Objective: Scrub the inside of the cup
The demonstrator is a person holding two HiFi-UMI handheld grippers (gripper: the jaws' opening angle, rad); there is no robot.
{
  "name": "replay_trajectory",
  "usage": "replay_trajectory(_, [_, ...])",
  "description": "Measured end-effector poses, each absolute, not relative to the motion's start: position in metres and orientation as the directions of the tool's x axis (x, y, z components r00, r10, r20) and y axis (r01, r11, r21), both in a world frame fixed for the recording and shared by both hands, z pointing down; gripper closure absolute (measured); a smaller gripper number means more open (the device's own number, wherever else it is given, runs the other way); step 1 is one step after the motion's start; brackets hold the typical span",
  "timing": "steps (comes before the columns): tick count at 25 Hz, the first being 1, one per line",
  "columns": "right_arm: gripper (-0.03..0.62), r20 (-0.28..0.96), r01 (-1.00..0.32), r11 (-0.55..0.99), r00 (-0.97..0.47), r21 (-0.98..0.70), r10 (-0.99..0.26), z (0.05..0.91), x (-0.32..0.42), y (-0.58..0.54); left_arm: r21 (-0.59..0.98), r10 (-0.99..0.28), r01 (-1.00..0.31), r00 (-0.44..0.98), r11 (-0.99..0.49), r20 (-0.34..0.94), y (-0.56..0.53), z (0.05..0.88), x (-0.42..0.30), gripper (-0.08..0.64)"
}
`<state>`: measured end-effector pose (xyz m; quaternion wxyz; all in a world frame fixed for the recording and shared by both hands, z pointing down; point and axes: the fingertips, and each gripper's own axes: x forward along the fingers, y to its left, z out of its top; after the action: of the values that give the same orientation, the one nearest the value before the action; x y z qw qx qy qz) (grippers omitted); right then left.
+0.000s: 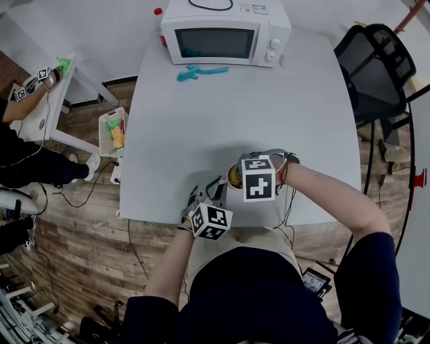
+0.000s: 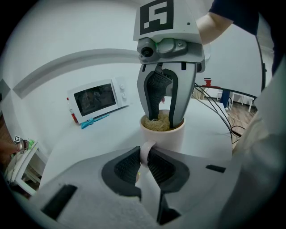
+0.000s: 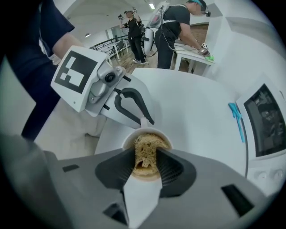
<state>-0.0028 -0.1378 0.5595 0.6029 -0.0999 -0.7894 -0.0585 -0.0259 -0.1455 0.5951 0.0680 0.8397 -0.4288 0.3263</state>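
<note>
A pale cup (image 2: 163, 135) stands on the white table (image 1: 201, 134), near its front edge. My left gripper (image 2: 144, 163) is shut on the cup's handle (image 2: 145, 151), with both pads pressed against it. From above, my right gripper (image 3: 146, 163) reaches down into the cup's mouth (image 3: 128, 139). It is shut on a tan fibrous scrubber (image 3: 145, 152), which sits inside the cup. The left gripper view shows the right gripper's fingers (image 2: 175, 114) dipping into the cup, with the scrubber (image 2: 161, 123) between them. In the head view the cup (image 1: 234, 178) is mostly hidden behind the right gripper's marker cube.
A white microwave (image 1: 218, 33) stands at the table's far edge. A teal tool (image 1: 200, 71) lies in front of it and a red-capped bottle (image 1: 158, 17) stands beside it. A black chair (image 1: 376, 67) is at right. A basket (image 1: 113, 131) and another person's desk (image 1: 40, 94) are at left.
</note>
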Motion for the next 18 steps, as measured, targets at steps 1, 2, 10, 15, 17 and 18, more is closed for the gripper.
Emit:
replay_trajectory(1, [0.441, 0.964, 0.231, 0.972, -0.248, -0.034, 0.093, 0.561, -0.003, -0.137, -0.166, -0.676, -0.765, 0.418, -0.622, 0.606, -0.146, 0.595, -0.026, 0.503])
replay_trajectory(2, [0.454, 0.964, 0.235, 0.971, -0.247, -0.038, 0.097, 0.561, -0.002, -0.136, -0.167, -0.677, -0.766, 0.417, -0.621, 0.606, -0.146, 0.595, -0.026, 0.503])
replay_trajectory(10, [0.547, 0.95, 0.011, 0.992, -0.287, -0.128, 0.126, 0.561, 0.0, -0.139, -0.169, -0.682, -0.771, 0.41, -0.614, 0.606, -0.146, 0.595, -0.028, 0.503])
replay_trajectory(15, [0.555, 0.925, -0.315, 0.905, -0.336, -0.286, 0.175, 0.568, 0.008, -0.14, -0.171, -0.685, -0.778, 0.397, -0.604, 0.61, -0.146, 0.596, -0.028, 0.503])
replay_trajectory(17, [0.557, 0.905, -0.426, 0.834, -0.385, -0.351, 0.184, 0.567, 0.008, -0.141, -0.174, -0.686, -0.78, 0.392, -0.601, 0.613, -0.146, 0.596, -0.029, 0.503])
replay_trajectory(18, [0.557, 0.896, -0.476, 0.795, -0.404, -0.377, 0.183, 0.567, 0.009, -0.142, -0.175, -0.686, -0.78, 0.39, -0.601, 0.614, -0.146, 0.596, -0.029, 0.503])
